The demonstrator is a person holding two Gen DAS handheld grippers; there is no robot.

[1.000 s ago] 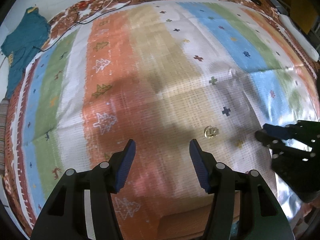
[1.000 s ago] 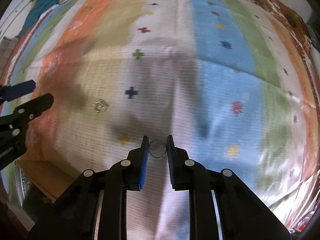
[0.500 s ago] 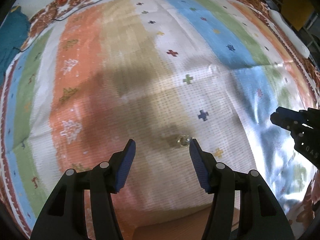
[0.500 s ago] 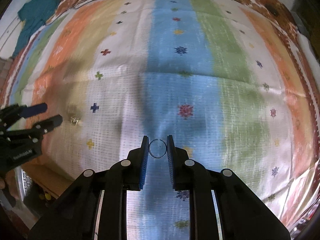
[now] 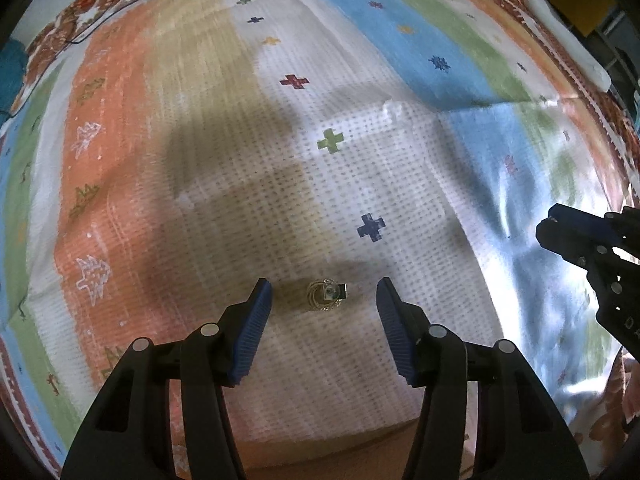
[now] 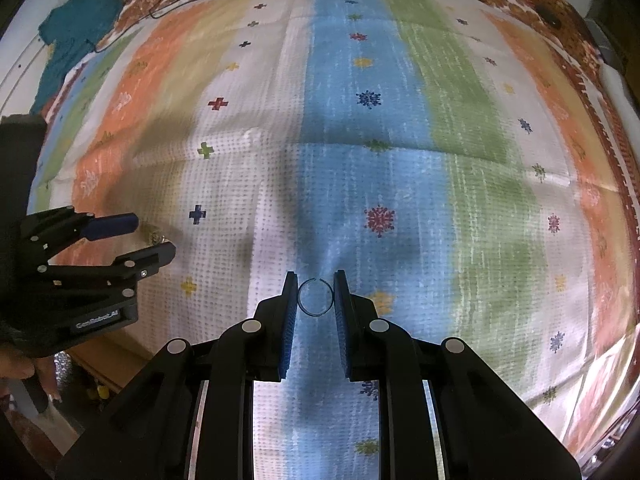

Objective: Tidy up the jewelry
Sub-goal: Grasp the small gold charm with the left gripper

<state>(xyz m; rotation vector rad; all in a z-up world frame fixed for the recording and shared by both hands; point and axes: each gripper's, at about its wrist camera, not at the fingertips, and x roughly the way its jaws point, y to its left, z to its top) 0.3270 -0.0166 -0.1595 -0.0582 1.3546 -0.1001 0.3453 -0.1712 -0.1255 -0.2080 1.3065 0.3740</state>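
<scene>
While right tongs (image 6: 315, 298) pinch ring (image 6: 315, 297), left view hides it.

We see bare striped cloth (image 5: 352, 168) all around the small gold ring (image 5: 326, 300), nothing crowding it. The right gripper (image 5: 546, 226) hangs well off to one side, apart from the left gripper (image 5: 324, 304).

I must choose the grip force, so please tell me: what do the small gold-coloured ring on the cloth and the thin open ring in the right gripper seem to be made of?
Small gold-coloured ring: probably polished metal; it glints yellow. Thin open ring in the right gripper: a dark, fine wire-like band with a gap; metal or plastic, unclear.
</scene>
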